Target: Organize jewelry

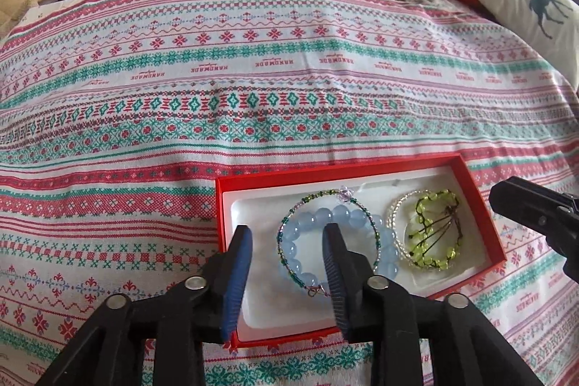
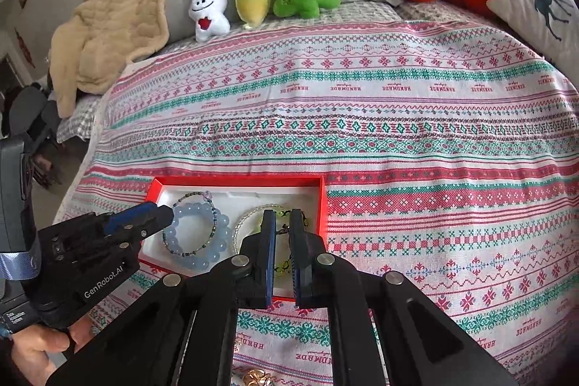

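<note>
- Red box (image 1: 362, 176) lies on the bed's patterned cover (image 1: 253, 78), lid off, white liner showing. Landmark for all below.
- Inside the box: blue bead bracelet (image 1: 307, 227) w/ a thin green-bead bracelet (image 1: 325, 194) looped over it, mid-tray; green-and-clear bracelet (image 1: 427, 234) at the box's right end, just beside the blue one.
- Left gripper (image 1: 286, 263) hangs over the box's near-left part, jaws wide, nothing betw. them; the blue bracelet sits under and beyond the tips.
- Right gripper (image 2: 282, 241) is over the box's right end, jaws narrow w/ a slim gap; green beads show in the gap, but can't tell if they're pinched.
- Gold piece (image 2: 257, 378) lies on the cover, near side of the box, outside it.
- Step, my read: placing/settling pieces in the tray; most are in already.
- Next prob. calls for freeing the right gripper, then fetching the gold piece.
- Box's long axis runs left-right across the bed, slightly skewed; bracelets lie flat, rings face up.
</note>
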The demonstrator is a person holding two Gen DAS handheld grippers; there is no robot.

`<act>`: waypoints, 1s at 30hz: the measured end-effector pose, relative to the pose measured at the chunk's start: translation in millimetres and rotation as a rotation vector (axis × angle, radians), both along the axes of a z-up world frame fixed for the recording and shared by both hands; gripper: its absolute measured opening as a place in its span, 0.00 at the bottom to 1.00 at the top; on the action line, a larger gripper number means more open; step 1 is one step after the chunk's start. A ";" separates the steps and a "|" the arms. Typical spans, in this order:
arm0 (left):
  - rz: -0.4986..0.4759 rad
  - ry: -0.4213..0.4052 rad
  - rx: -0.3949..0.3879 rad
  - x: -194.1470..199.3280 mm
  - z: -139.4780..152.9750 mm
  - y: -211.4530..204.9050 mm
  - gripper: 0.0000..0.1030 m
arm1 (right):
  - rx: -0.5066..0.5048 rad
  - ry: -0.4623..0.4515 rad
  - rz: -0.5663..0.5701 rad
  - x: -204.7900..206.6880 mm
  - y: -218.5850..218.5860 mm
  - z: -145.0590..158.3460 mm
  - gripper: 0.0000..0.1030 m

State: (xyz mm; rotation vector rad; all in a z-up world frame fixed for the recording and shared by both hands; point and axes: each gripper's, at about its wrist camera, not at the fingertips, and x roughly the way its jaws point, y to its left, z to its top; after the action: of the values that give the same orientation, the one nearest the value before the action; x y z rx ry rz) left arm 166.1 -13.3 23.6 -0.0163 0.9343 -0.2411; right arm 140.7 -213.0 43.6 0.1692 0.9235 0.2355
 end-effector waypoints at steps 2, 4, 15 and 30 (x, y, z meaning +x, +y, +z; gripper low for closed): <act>-0.006 -0.008 0.008 -6.1 4.6 1.5 0.48 | 0.012 -0.006 -0.010 -4.9 -5.4 4.0 0.24; -0.012 -0.016 0.017 -13.3 8.8 3.7 0.59 | 0.020 -0.006 -0.021 -9.8 -11.3 7.3 0.30; -0.022 -0.014 0.036 -50.3 14.8 14.7 0.85 | -0.014 -0.018 -0.030 -44.6 -26.8 15.9 0.63; -0.063 0.038 0.063 -99.3 -6.1 24.5 0.90 | -0.161 0.054 0.002 -100.1 -23.1 -13.5 0.72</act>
State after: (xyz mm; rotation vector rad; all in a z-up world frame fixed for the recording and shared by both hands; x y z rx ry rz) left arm 66.8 11.2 17.5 0.0671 0.9813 -0.2703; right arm 40.7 -236.2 30.1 0.0257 0.9919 0.1582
